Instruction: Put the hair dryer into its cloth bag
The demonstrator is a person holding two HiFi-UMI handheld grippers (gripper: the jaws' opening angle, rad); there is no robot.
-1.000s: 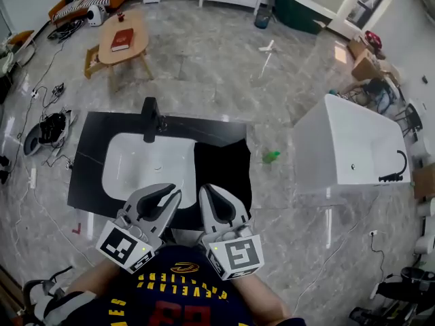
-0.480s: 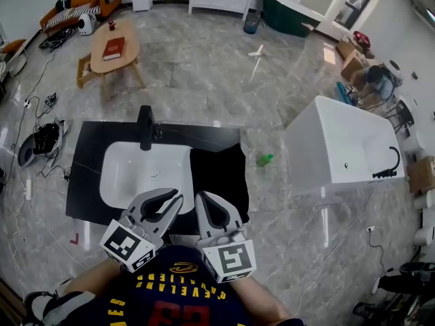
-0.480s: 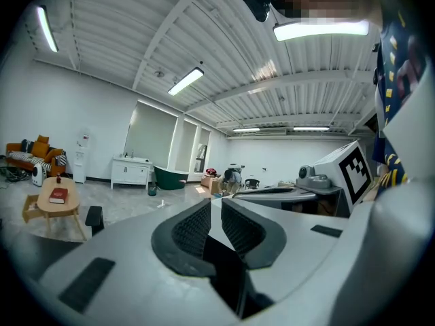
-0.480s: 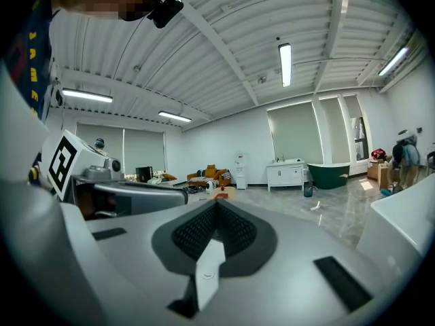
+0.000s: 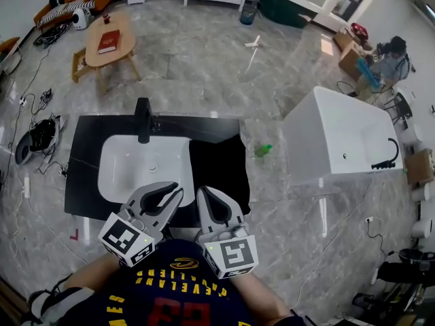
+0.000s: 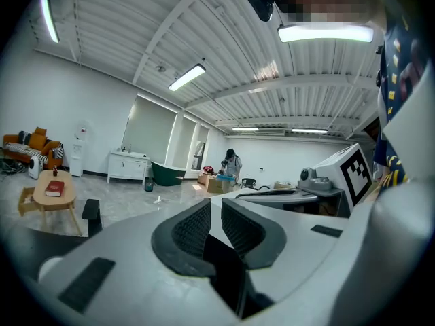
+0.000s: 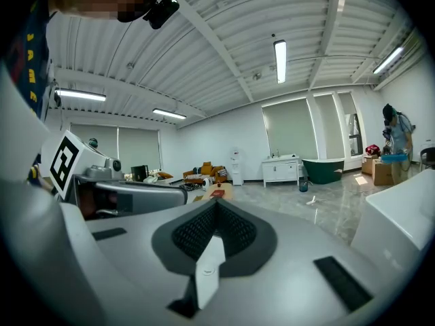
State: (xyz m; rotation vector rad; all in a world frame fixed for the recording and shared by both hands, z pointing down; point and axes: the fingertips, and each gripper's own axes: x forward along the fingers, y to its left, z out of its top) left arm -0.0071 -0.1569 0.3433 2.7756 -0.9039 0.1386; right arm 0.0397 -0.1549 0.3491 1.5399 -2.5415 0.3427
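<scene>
Flat black cloth [image 5: 219, 172], perhaps the bag, by sink [image 5: 146, 167]; left claw [image 5: 178, 193] barely apart, right claw [image 5: 201, 193] together

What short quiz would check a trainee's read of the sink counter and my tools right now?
1. True or false: the right tool grips the black cloth.
2. The black cloth lies: A) on the black stone counter, right of the white ceramic sink basin; B) inside that basin; C) draped over the right tool.
3. What stands at the basin's far rim?
Key: 1 false, it is shut on nothing; 2 A; 3 a tall black faucet.
</scene>
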